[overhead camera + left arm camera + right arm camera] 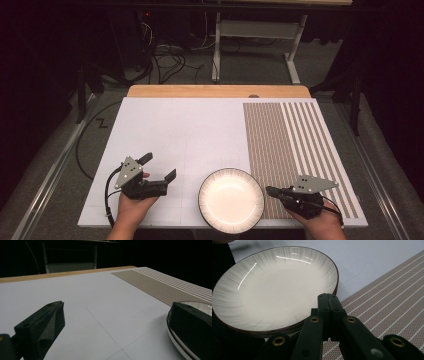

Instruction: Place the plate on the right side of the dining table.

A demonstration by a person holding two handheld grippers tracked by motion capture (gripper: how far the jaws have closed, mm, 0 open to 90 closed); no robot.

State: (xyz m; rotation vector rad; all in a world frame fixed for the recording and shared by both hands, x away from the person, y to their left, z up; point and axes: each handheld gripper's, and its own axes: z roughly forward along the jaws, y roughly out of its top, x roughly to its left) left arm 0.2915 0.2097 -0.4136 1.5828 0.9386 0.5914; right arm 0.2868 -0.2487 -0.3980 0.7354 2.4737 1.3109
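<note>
At the table's point(165, 125) near edge sits a plate point(231, 200), with no writing to read on it: cream centre, grey streaks fanning to a dark rim, half on the white sheet and half on the brown striped mat point(295, 145). Left gripper point(160, 167), jaws spread wide, hovers just left of it, hand point(131, 210) underneath. Right gripper point(270, 190), jaws pressed together, points at the plate's right rim.

White table sheet point(190, 125), striped mat point(295, 145) at right; floor cables point(167, 60) beyond.
</note>
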